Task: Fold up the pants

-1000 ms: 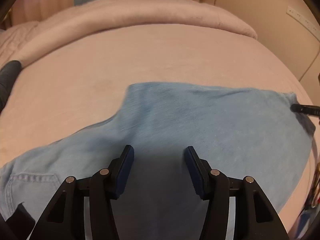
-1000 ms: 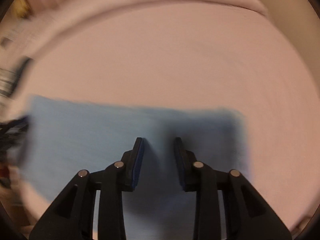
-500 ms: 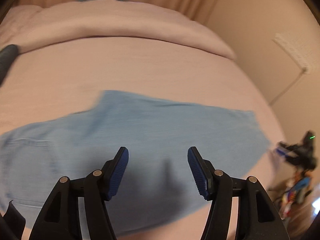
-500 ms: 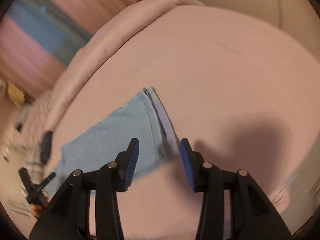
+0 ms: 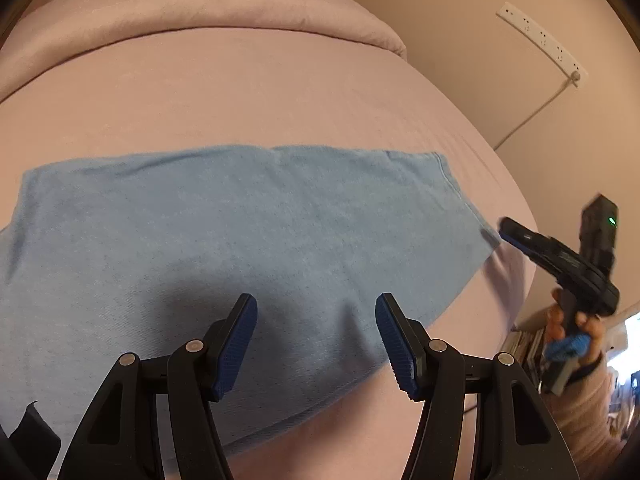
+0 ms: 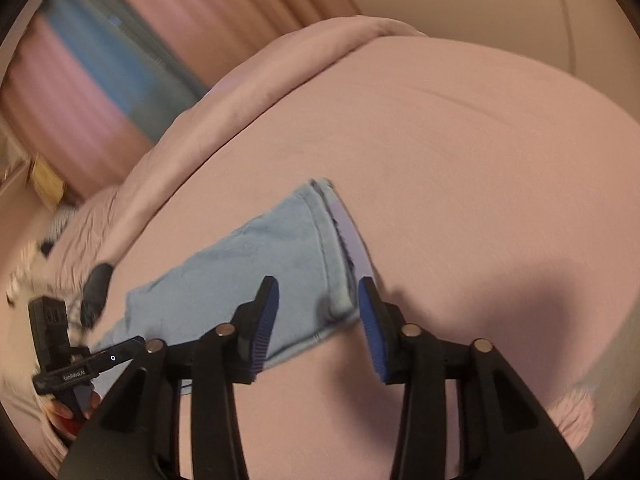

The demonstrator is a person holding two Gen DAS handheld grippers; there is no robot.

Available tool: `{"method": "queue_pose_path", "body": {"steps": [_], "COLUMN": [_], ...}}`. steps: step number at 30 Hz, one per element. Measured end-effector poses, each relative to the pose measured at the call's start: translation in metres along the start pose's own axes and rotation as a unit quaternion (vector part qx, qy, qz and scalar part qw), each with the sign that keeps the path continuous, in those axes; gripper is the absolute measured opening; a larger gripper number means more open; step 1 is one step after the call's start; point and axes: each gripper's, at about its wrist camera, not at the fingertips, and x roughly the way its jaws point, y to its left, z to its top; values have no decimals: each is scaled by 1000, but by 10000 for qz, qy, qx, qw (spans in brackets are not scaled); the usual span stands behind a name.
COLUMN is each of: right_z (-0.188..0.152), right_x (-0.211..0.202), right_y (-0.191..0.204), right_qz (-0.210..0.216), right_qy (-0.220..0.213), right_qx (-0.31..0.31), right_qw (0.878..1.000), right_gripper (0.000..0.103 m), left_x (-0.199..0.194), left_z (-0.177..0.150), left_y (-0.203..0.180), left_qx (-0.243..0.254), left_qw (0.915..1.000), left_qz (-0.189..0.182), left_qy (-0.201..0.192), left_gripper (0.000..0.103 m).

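Note:
Light blue pants [image 5: 240, 240] lie flat across a pink bed, the leg hems toward the right. My left gripper [image 5: 316, 340] is open and empty, held just above the near edge of the legs. My right gripper [image 6: 318, 320] is open and empty, its jaws either side of the near hem corner [image 6: 336, 304] of the pants [image 6: 248, 264]. The right gripper also shows in the left wrist view [image 5: 560, 264], just off the hem's right corner. The left gripper also shows in the right wrist view [image 6: 80, 368], at the lower left.
The pink bed sheet [image 5: 240, 104] has a rolled duvet [image 5: 200, 12] along its far side. A wall with a white power strip [image 5: 540, 40] stands to the right. Curtains [image 6: 140, 52] hang behind the bed. A dark object [image 6: 96, 284] lies near the pants' far end.
Both grippers have swung right toward the hem end of the pants. The right gripper has come down close to the hem corner. Both stay open.

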Motion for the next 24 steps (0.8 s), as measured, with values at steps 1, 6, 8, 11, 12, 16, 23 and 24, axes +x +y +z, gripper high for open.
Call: {"method": "queue_pose_path", "body": {"steps": [1,6,8,11,12,16,23,24], "right_z": [1,5,4,6,10,19,24,25], "right_x": [3,29,19,10,6,7,-10,-10], "right_y": [-5,-13,-8,-8,-9,-21,-46,-46], "right_qz": [-157,-294,-327,-412,-444,-993,-141,24], "right_qy": [70,509,507,495,426,330,284,321], "right_qx": [-121,-410,-678,-776,-766,-649,57,93], "right_qw": [9998,9974,9959,9949,9952,9924,9995,9994], "right_gripper": [36,27,14,6,5,0,8,18], "left_x": [1,3,11,12,14,22,27,26], "left_z": [0,1,5,8,9,10,7,7], "left_y": [-1,-1,-4,-6,-8,-8,-10,-10], "left_qx": [14,33,37,113,152,218,308,307], "left_qw": [10000,10000,9999,9999,9998,9995,9992,9992], "left_qz": [7,83,85,91,87,76,69,62], "left_qy": [17,44,64,83,82,203,260,251], "left_gripper": [61,61,61,61,61,61,61,61]}}
